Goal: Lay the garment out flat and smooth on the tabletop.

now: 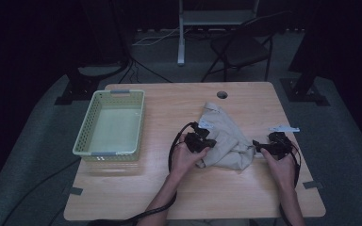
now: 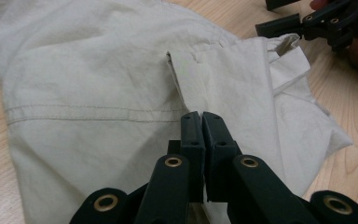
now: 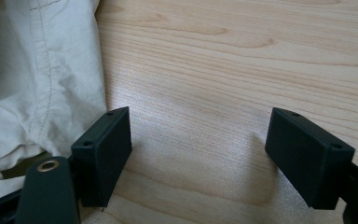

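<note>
A crumpled beige garment (image 1: 226, 136) lies in the middle of the wooden table (image 1: 122, 197). My left gripper (image 1: 201, 141) rests at the garment's left edge. In the left gripper view its jaws press together on a fold of the beige garment (image 2: 98, 93), with pale cloth showing between them at the left gripper (image 2: 201, 116). My right gripper (image 1: 266, 147) sits at the garment's right edge, low over the table. In the right gripper view the right gripper (image 3: 200, 123) is wide open over bare wood, its left finger (image 3: 105, 149) right beside the beige garment (image 3: 37, 84).
A pale green slotted basket (image 1: 86, 128) stands on the left part of the table. A small white label (image 1: 284, 128) lies near the right edge, and a round hole (image 1: 222, 94) is at the far side. The other gripper (image 2: 326, 21) shows beyond the cloth.
</note>
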### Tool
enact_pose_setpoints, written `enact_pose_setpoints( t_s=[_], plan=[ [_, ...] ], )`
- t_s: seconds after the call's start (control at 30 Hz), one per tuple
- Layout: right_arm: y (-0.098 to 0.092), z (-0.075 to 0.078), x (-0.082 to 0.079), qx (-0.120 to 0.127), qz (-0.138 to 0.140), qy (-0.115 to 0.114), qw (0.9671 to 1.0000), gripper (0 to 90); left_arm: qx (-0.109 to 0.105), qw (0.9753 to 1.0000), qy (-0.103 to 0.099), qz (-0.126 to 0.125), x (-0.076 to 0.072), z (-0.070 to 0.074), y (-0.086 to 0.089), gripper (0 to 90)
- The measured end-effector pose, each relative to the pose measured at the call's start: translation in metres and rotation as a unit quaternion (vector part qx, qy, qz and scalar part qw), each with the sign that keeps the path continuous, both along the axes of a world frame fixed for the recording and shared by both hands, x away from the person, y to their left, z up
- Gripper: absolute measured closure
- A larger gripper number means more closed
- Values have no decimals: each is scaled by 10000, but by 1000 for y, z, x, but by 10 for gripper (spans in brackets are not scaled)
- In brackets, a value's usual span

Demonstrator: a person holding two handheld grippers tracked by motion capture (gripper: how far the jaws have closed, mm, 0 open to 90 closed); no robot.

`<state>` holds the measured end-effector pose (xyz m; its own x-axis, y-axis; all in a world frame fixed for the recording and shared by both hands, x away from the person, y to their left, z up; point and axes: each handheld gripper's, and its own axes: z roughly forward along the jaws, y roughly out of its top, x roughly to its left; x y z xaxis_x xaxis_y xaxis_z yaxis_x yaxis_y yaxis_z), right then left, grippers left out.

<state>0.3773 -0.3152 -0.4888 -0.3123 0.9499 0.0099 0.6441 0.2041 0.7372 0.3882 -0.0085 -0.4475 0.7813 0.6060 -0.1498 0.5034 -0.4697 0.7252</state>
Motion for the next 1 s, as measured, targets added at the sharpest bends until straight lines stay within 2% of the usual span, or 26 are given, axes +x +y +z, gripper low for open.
enact_pose_setpoints(
  t_s=[1.0],
  plan=[
    [0, 0, 0, 2, -4, 2, 10000, 218, -34, 9991, -281, 315, 5, 21, 22, 891]
  ],
)
